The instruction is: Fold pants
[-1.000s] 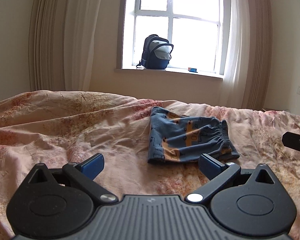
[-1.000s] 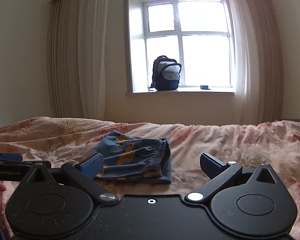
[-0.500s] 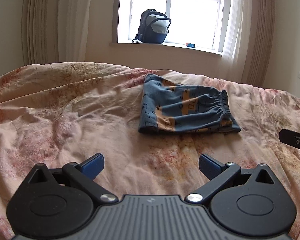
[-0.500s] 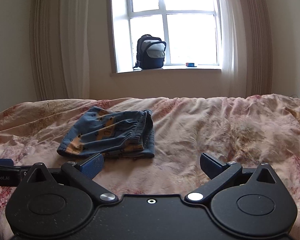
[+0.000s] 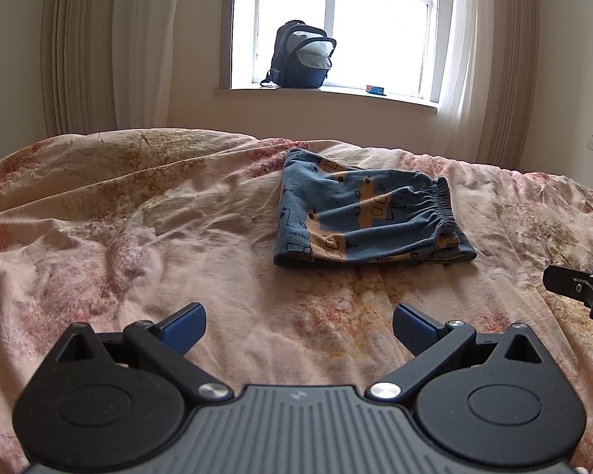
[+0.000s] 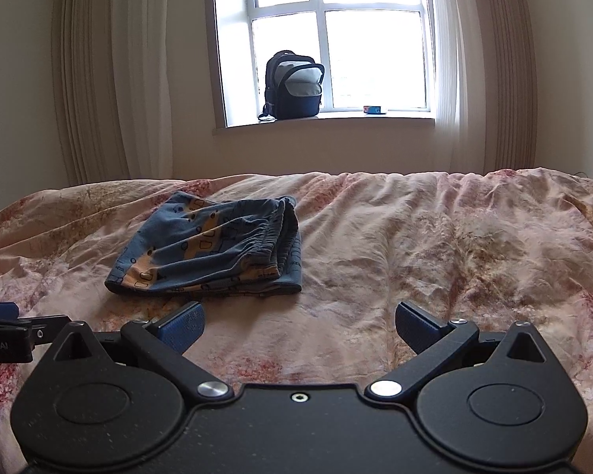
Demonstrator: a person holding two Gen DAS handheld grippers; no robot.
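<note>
The blue pants with orange patches [image 5: 359, 217] lie folded into a compact stack on the pink floral bed cover [image 5: 138, 237], elastic waistband on the right side. They also show in the right wrist view [image 6: 213, 252], left of centre. My left gripper [image 5: 298, 326] is open and empty, held above the bed short of the pants. My right gripper [image 6: 298, 326] is open and empty, to the right of the pants. Part of the right gripper [image 5: 577, 284] shows at the left view's right edge.
A dark backpack [image 5: 300, 59] and a small blue box [image 5: 375, 90] sit on the window sill beyond the bed. Curtains [image 5: 83, 51] hang on both sides of the window. The bed cover is wrinkled all around the pants.
Both grippers have pulled back and risen from the folded pants, which now sit farther ahead in both views. The pants have not moved. Both grippers stayed open.
</note>
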